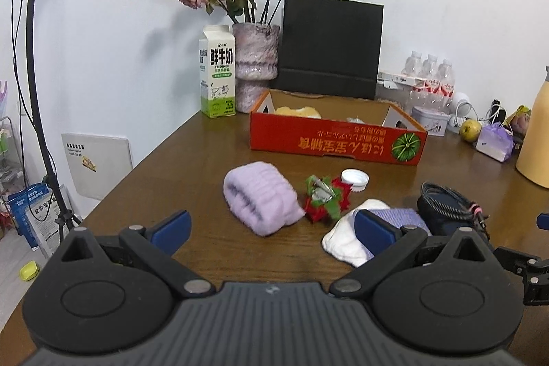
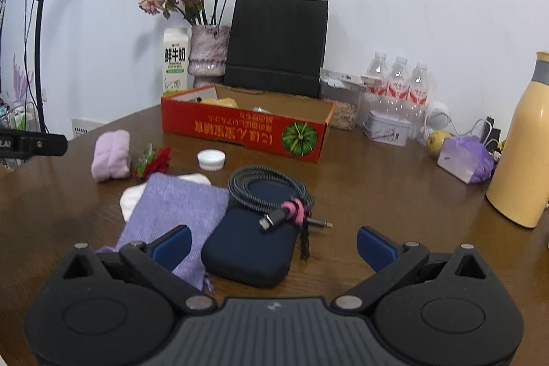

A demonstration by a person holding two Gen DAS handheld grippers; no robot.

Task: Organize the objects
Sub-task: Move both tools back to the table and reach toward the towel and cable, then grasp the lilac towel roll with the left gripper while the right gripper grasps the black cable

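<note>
Both grippers hover over the brown table (image 1: 192,143) with their jaws spread wide and nothing between them. The left gripper (image 1: 272,230) faces a rolled lilac towel (image 1: 260,196); its right fingertip (image 1: 372,230) overlaps a white cloth (image 1: 343,240) in the view, though whether it touches cannot be told. Just right of the towel lies a red-and-green clip (image 1: 326,199), with a white cap (image 1: 355,179) near it. The right gripper (image 2: 273,244) hangs above a navy pouch (image 2: 247,258) that carries a coiled cable (image 2: 271,191). A purple bag (image 2: 175,211) lies just left of the pouch, partly over the white cloth. Behind these stands an open red box (image 2: 240,132) with a yellowish thing inside.
</note>
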